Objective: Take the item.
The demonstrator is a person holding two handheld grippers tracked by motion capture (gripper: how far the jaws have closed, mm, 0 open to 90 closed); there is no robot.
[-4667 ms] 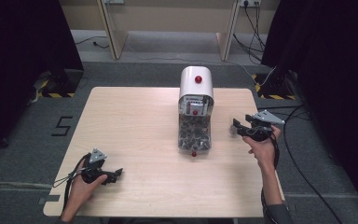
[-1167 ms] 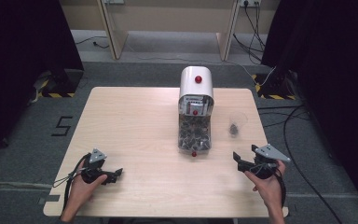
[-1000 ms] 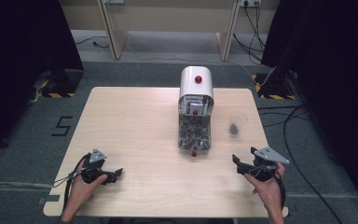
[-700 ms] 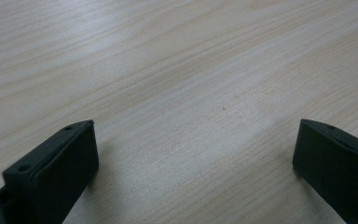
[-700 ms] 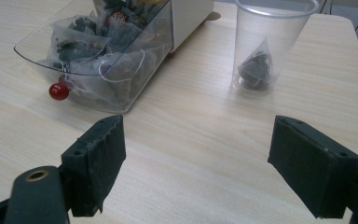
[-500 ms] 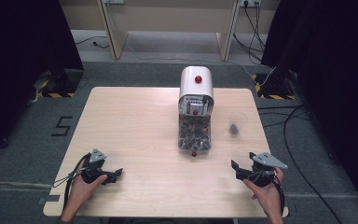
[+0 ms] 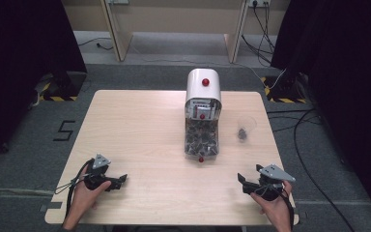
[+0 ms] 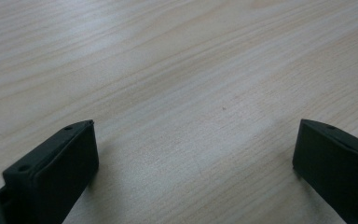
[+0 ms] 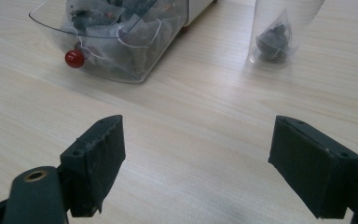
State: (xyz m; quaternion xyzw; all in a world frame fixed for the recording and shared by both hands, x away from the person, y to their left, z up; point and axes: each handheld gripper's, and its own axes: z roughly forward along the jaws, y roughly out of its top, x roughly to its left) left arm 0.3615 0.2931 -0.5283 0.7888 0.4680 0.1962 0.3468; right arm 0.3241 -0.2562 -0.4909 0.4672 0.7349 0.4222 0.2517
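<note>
Table: pale wooden table (image 7: 140,140), rectangular; wide bare stretch across the left half, from far edge to near edge.
Open room, right: bare wood between the near edge and the dispenser's tray, also along the right edge short of the cup.
Left gripper: black two-jaw gripper in the left hand (image 7: 107,180), near the near left corner, low over the wood; jaws spread wide in the left gripper view (image 8: 193,154), bare grain between them, holding nothing.
Right gripper: black two-jaw gripper in the right hand (image 7: 257,182), near the near right corner; jaws wide apart in the right gripper view (image 9: 198,154), nothing gripped, pointing toward tray and cup.
Cup: small clear plastic cup (image 7: 245,128) with a dark tea bag at its bottom, upright close to the right edge, about midway along it, just right of the dispenser, apart from it; seen also ahead of the right jaws (image 9: 279,32).
Dispenser: white round-topped dispenser with a red knob (image 7: 203,94), at the middle of the far edge.
Tray: clear plastic tray of dark sachets (image 7: 201,140) reaching from the dispenser toward the table's middle, small red ball at its front lip (image 9: 74,58).
In the way: tray front ahead and left of the right jaws; cup ahead and right; clear wood between both and the jaws.
Floor: grey carpet with cables beyond the right edge.
</note>
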